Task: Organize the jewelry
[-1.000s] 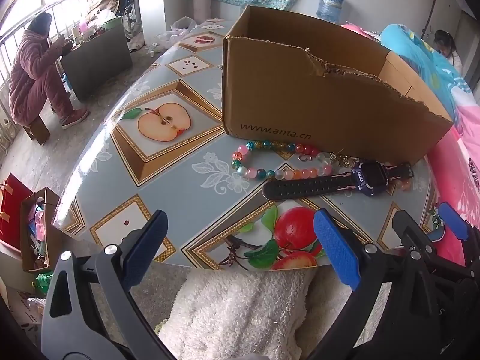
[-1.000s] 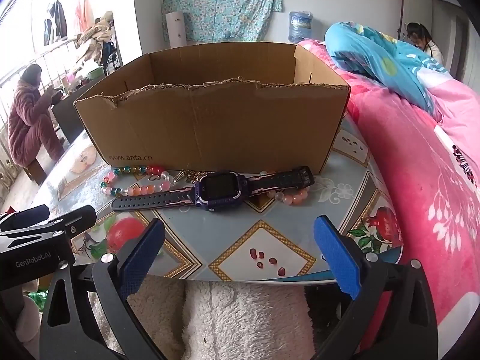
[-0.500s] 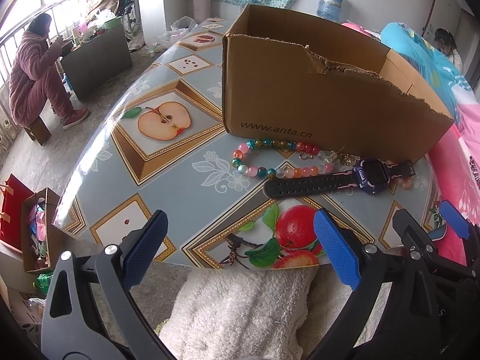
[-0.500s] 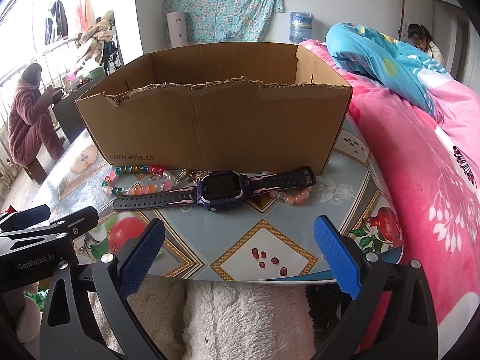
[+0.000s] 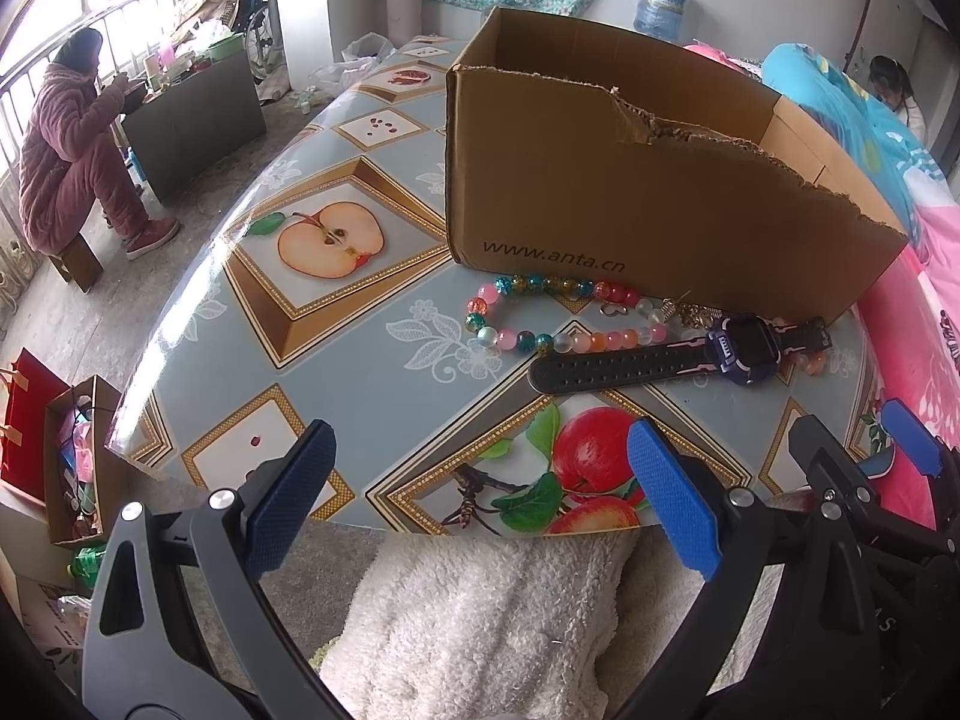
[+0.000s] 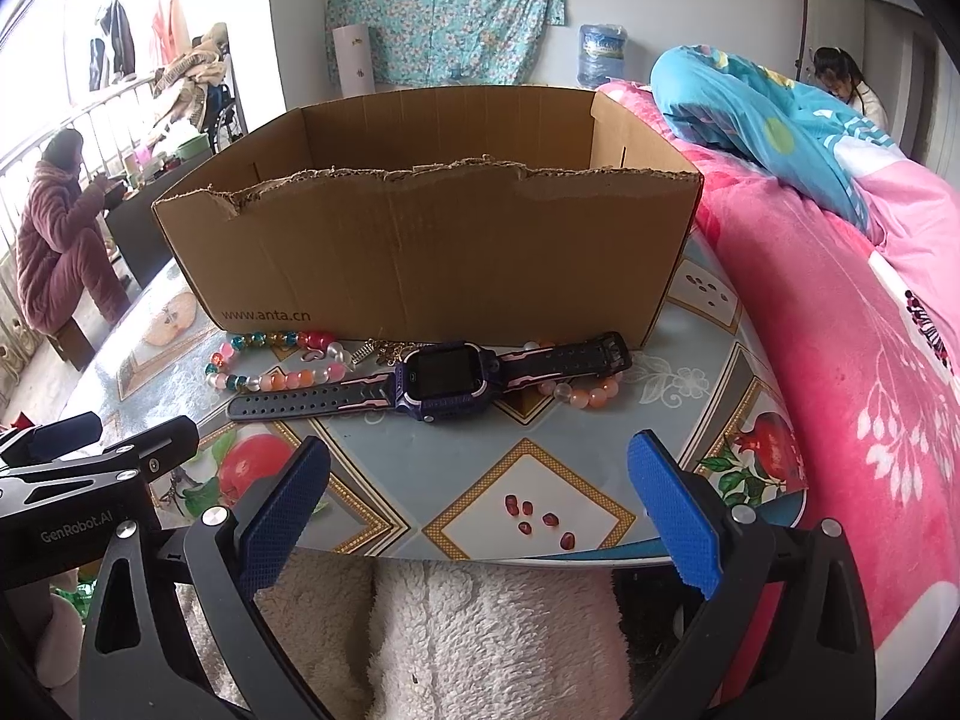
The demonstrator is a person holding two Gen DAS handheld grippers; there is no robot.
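Ahead of the wide-spread jaws of the right gripper [image 6: 477, 504], a purple watch [image 6: 447, 381] lies flat before the cardboard box [image 6: 432, 258], a beaded bracelet [image 6: 270, 363] ahead-left.

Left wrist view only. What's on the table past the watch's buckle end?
Observer: A peach bead bracelet, partly under the watch strap.
Operator: Is the right gripper holding anything?
Observer: No, the right gripper is open, with nothing between its pads.
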